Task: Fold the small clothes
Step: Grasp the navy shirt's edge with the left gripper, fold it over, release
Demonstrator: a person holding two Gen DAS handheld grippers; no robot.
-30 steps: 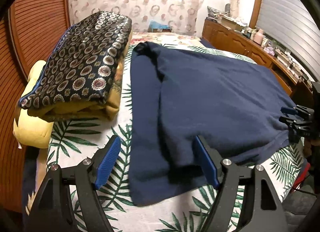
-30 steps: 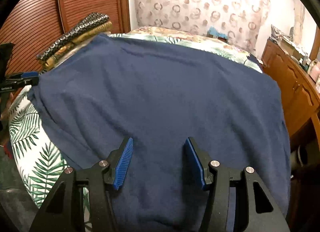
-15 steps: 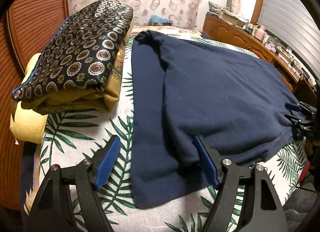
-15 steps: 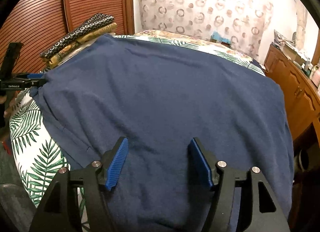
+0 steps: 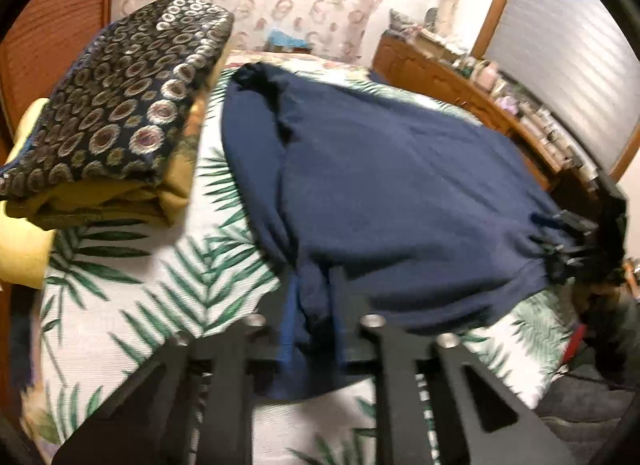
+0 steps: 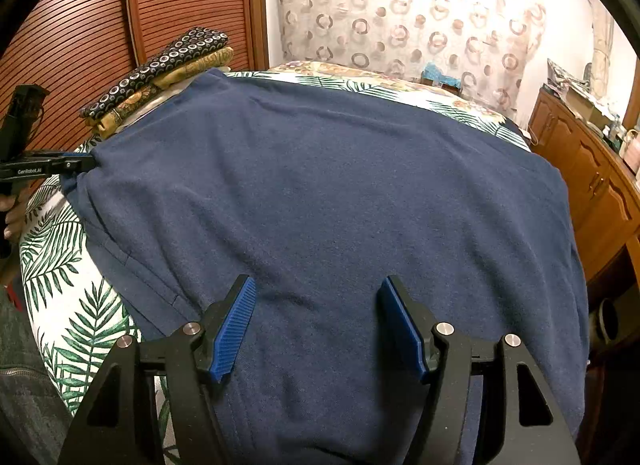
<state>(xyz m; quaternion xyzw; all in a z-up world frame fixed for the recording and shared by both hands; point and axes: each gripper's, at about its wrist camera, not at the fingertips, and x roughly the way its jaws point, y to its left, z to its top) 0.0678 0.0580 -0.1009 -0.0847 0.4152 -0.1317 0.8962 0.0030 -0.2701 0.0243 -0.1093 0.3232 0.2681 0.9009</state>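
Since a moment ago, your left gripper (image 5: 312,321) has gone from wide open to pinching: its jaws are closing on the near edge of the navy shirt (image 5: 392,193), and a fold of cloth is sitting between the pads. Your right gripper (image 6: 318,329) is standing a little wider than before, open, its pads resting over the shirt without clamping it. The shirt is lying spread across the palm-leaf bedspread (image 5: 132,297), beside the stack of folded fabrics (image 5: 116,125).

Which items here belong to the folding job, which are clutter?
In the job:
- navy blue knit garment
- left gripper, closing on its edge
- right gripper, open above it

Lying about:
- folded circle-patterned dark fabric stack
- yellow pillow
- brown wooden dresser
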